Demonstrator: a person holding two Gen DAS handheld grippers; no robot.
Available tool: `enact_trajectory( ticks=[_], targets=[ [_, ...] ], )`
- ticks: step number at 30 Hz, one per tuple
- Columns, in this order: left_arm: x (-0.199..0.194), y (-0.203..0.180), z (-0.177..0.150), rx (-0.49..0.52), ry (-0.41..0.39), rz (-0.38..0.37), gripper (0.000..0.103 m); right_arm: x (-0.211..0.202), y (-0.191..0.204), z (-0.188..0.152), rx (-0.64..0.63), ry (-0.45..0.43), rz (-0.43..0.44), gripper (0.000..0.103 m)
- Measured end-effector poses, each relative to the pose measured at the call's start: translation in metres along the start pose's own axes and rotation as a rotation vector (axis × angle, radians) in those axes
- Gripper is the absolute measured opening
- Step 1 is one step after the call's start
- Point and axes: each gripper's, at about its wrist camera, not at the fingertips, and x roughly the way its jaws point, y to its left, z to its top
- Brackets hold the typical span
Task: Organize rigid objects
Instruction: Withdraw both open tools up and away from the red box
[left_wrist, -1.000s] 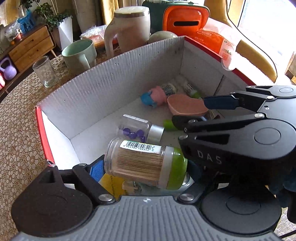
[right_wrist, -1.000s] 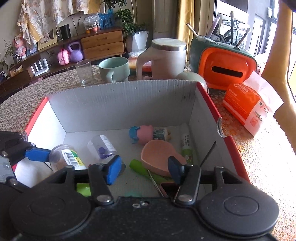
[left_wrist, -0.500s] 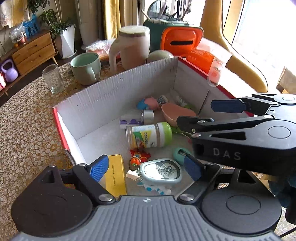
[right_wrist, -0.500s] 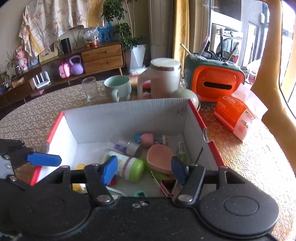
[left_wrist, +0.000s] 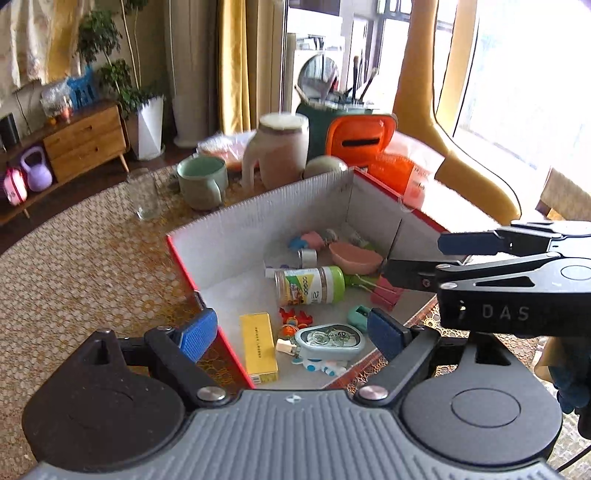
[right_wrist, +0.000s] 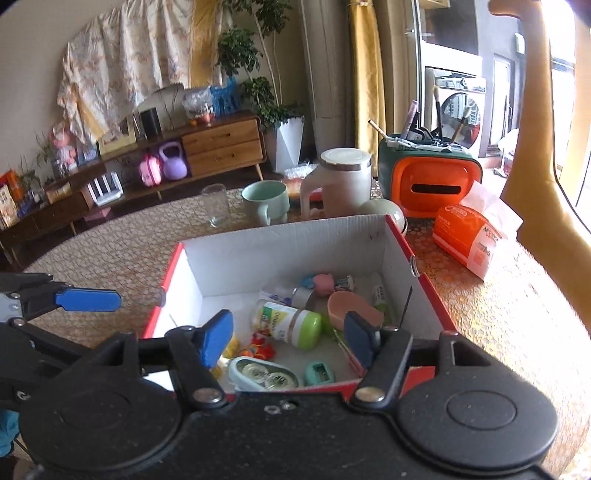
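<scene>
the left claw (left_wrist: 291, 332) has a grey ribbed housing flanked by two black round discs, with black linkage arms pinned by silver screws and blue ridged pads (left_wrist: 197, 334) on its fingers. the right claw (right_wrist: 288, 338) is all black, with a speckled matte body, the same round discs, silver pivot screws and blue pads (right_wrist: 214, 338). seen from the left wrist view, its side carries pale letters "das". a dark blue glove (left_wrist: 570, 380) shows at the right edge.

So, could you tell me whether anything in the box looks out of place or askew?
Only mildly: the green-capped toothpick jar lies on its side in the white cardboard box, as does the small clear bottle behind it. Nothing looks spilled or damaged.
</scene>
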Motion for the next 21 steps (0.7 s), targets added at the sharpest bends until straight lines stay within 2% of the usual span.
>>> enact_trajectory(
  ticks=[6,15,18,21],
  targets=[
    [-0.03,0.0,-0.014,0.006,-0.063,-0.008,0.089,-0.019,0.003,-0.01,0.017,-0.032,0.021,0.073],
    [-0.055,0.002,-0.034,-0.021,-0.109,-0.02,0.089,-0.045,0.008,-0.029,0.022,-0.095,0.068,0.08],
    [-0.06,0.004,-0.04,-0.034,-0.114,-0.018,0.097,-0.052,0.011,-0.035,0.029,-0.115,0.081,0.083],
    [-0.062,0.007,-0.043,-0.059,-0.117,-0.031,0.098,-0.056,0.012,-0.04,0.036,-0.129,0.07,0.089]
  ],
)
